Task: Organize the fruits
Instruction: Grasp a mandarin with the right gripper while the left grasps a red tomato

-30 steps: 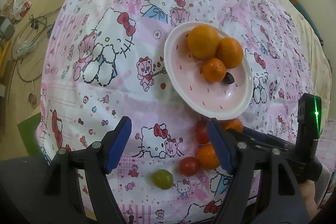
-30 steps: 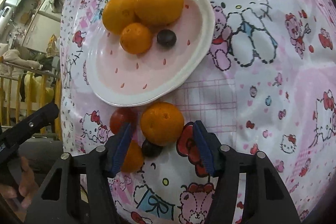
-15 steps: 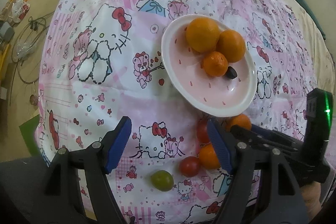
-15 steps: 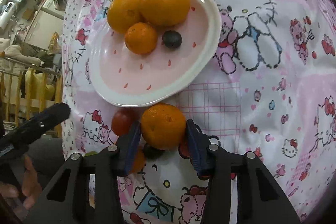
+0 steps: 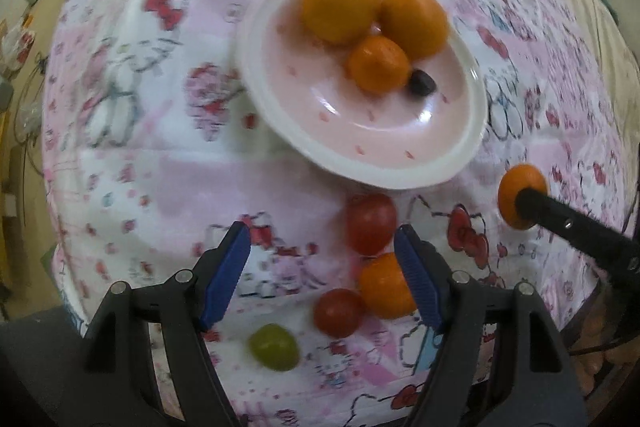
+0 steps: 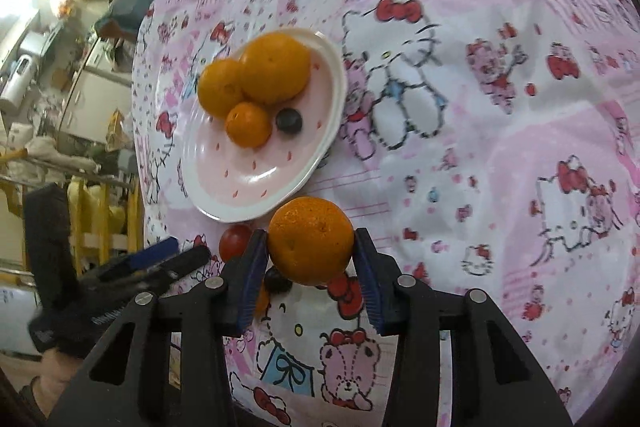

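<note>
The right gripper (image 6: pixel 310 277) had its blue fingers (image 6: pixel 251 277) clamped on an orange (image 6: pixel 310 241), one pad on each side, having just closed in on it. The left gripper (image 5: pixel 322 273) hung with its jaws apart and nothing between the pads.

Only the left wrist view caught the green grape (image 5: pixel 274 347), two red tomatoes (image 5: pixel 370 223) and a small orange (image 5: pixel 384 285) lying loose on the cloth by the near rim of the plate (image 5: pixel 256 67); it was pretty motion-blurred though. Only the right wrist view showed the dark grape (image 6: pixel 278 281) tucked under the held orange, plus the cluttered room off the table's left edge.

The plate sat on the pink cartoon tablecloth (image 6: pixel 500 107) with three oranges and a dark grape bunched at its far side. The held orange hung right at the plate's near rim. The left gripper's right finger (image 5: pixel 418 281) partly covered the small orange.
</note>
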Motion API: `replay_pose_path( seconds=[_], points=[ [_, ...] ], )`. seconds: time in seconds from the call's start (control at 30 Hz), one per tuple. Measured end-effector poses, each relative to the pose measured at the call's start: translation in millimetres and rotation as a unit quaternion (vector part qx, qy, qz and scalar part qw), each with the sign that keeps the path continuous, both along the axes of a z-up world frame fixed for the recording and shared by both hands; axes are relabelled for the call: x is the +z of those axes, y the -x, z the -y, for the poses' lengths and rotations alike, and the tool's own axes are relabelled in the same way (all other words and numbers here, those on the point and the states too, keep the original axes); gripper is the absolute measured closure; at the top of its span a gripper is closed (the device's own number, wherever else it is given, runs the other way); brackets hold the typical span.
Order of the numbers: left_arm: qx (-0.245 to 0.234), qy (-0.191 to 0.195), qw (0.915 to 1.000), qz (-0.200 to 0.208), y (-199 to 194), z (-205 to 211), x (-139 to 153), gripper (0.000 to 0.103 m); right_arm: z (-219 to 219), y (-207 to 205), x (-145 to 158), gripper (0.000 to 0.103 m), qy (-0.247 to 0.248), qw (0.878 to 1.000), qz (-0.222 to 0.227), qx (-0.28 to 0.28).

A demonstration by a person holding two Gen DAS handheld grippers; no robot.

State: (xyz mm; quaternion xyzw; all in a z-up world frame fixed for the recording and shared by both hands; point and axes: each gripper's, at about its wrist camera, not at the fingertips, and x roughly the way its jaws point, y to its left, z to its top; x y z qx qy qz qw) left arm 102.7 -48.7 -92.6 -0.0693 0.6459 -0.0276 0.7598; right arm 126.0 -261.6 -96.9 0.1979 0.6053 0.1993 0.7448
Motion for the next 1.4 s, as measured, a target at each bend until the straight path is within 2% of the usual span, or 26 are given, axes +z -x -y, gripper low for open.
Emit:
replay_pose_path(
  seconds=[0.1,0.17,0.3,0.4,0.53,1.1,1.4],
  points=[
    [-0.028,-0.009,0.9995,-0.009,-5.9,18.5,-7.9,0.032,7.8,0.1,1.5,0.058,-0.003,1.0,0.001,-0.007],
    [-0.043,-0.014,0.9988,-0.016,-10.8,29.5,-13.3,0.038,10.4,0.0,2.1,0.058,-0.003,1.0,0.002,-0.008],
    [-0.066,-0.029,0.9971,-0.025,-15.4,45.7,-22.0,0.042,15.4,0.8,4.8,0.058,-0.006,1.0,0.007,-0.011],
    [-0.08,-0.062,0.9947,-0.022,-17.5,51.4,-26.6,0.054,19.0,0.7,6.2,0.058,-0.003,1.0,0.01,-0.013],
    [-0.073,-0.066,0.995,-0.019,-22.0,49.1,-26.7,0.076,20.4,-1.4,5.9,0.058,-0.005,1.0,0.009,-0.015],
    [-0.046,-0.045,0.9979,-0.005,-17.1,18.3,-9.7,0.076,11.1,-3.1,12.2,0.058,0.003,1.0,0.024,-0.006],
    [-0.001,-0.045,0.9988,0.019,-4.7,-20.2,6.0,0.076,8.7,-1.1,20.7,0.058,0.002,0.999,0.036,-0.006]
  ],
)
